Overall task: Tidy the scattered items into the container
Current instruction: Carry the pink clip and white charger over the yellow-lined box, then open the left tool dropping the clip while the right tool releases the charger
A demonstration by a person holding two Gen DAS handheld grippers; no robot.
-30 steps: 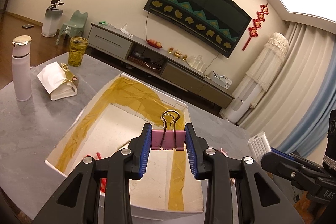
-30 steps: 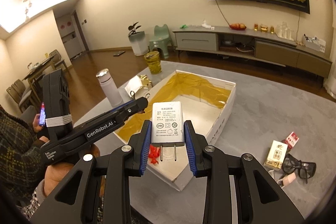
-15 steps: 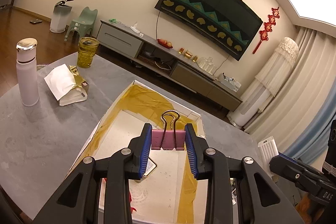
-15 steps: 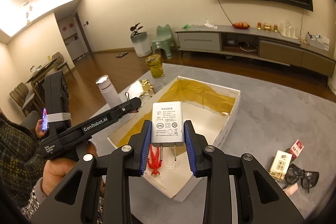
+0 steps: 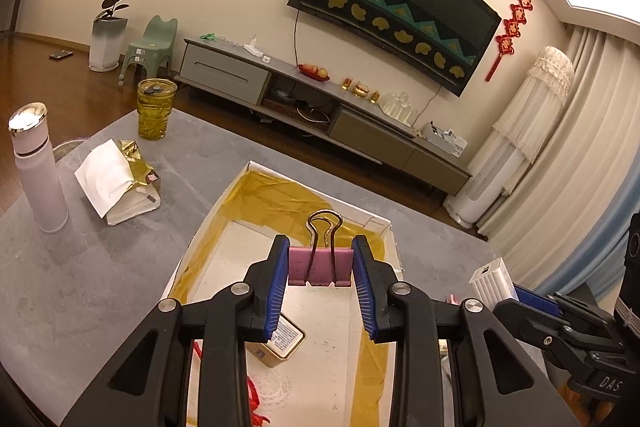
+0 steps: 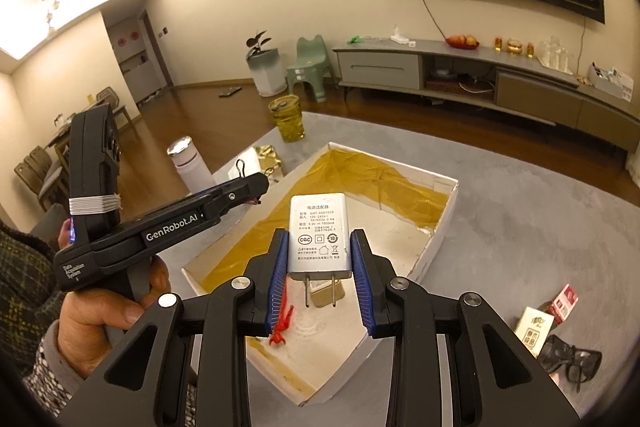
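My left gripper is shut on a pink binder clip, held above the open white box lined with yellow tape. My right gripper is shut on a white power adapter, prongs pointing back, over the same box. Inside the box lie a small gold-edged carton and a red figure. In the right wrist view the left gripper hovers over the box's left wall, held by a hand. The adapter also shows at the right of the left wrist view.
On the grey table stand a white bottle, a yellow glass and a white-and-gold packet left of the box. Right of the box lie two small cartons and black glasses.
Both grippers have moved forward and lower over the box, still holding their items. The small carton on the box floor has come into the left wrist view.
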